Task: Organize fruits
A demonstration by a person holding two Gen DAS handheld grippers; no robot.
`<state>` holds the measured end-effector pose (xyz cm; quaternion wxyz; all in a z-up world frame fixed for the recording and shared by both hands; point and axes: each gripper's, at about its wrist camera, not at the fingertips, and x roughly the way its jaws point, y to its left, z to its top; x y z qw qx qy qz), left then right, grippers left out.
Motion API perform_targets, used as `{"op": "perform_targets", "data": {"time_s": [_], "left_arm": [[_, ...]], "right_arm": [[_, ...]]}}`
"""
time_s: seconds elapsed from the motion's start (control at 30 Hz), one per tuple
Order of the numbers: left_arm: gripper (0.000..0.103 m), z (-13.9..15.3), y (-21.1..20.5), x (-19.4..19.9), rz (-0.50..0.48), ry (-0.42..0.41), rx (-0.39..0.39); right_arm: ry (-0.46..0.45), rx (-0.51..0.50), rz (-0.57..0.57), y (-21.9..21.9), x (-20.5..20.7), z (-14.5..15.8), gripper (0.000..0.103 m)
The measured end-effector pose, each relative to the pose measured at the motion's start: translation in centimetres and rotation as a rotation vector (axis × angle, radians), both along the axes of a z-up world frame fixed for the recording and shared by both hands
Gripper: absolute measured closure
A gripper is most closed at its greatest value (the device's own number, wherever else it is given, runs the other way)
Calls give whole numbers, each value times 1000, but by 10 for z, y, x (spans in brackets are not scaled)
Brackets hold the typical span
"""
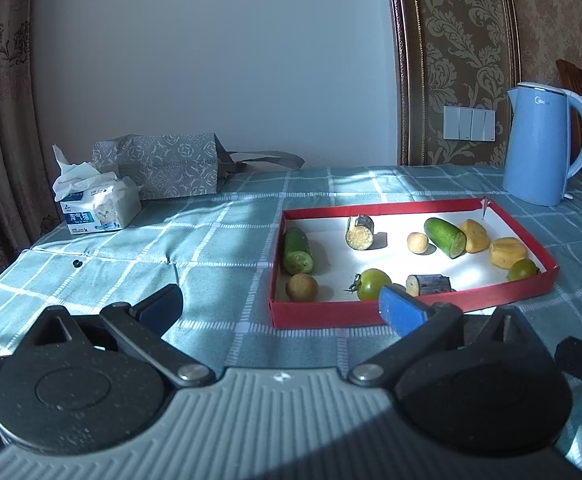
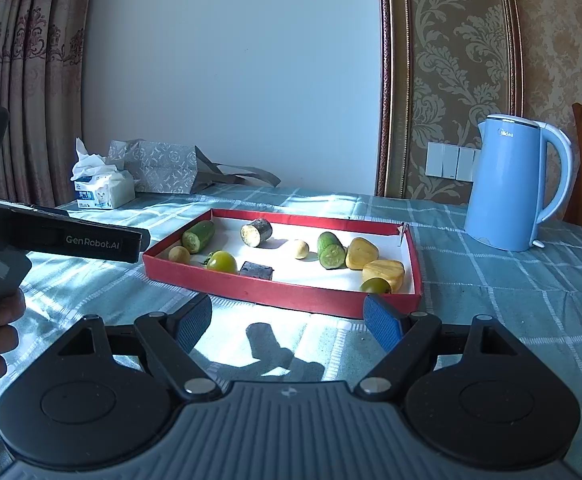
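In the red tray [image 2: 251,294] on the bench [image 2: 511,300] lie the fruits: two cut cucumbers [image 2: 198,236], two green tomatoes [image 2: 222,262], two yellow pieces [image 2: 361,254], two small round brown fruits [image 2: 179,255] and two dark cane chunks [image 2: 256,232]. The left tool [image 1: 281,306] and the right tool [image 2: 289,320] hang just in front of the tray, fingers wide apart, holding nothing. A blue kettle [image 2: 511,188] stands to the right. A tissue pack [image 2: 105,192] and a grey bag [image 2: 163,168] sit far left.

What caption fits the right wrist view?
Open right gripper facing a red tray of fruit pieces, blue kettle behind.
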<state>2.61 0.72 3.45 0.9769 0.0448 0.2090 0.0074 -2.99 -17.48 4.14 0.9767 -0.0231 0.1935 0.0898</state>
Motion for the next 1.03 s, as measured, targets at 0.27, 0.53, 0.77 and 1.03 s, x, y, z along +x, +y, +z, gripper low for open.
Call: {"op": "perform_targets", "data": {"time_s": [0.27, 0.53, 0.77, 1.03], "left_arm": [[0, 0, 0, 2, -15, 26, -30], [0, -1, 0, 3, 13, 22, -21], [0, -1, -6, 0, 11, -4, 19], [0, 0, -7, 0, 8, -11, 20]], "right_arm": [[4, 4, -1, 0, 0, 0, 20], [6, 4, -1, -1, 1, -1, 20], [9, 4, 2, -1, 1, -2, 20], [12, 4, -2, -1, 2, -4, 20]]}}
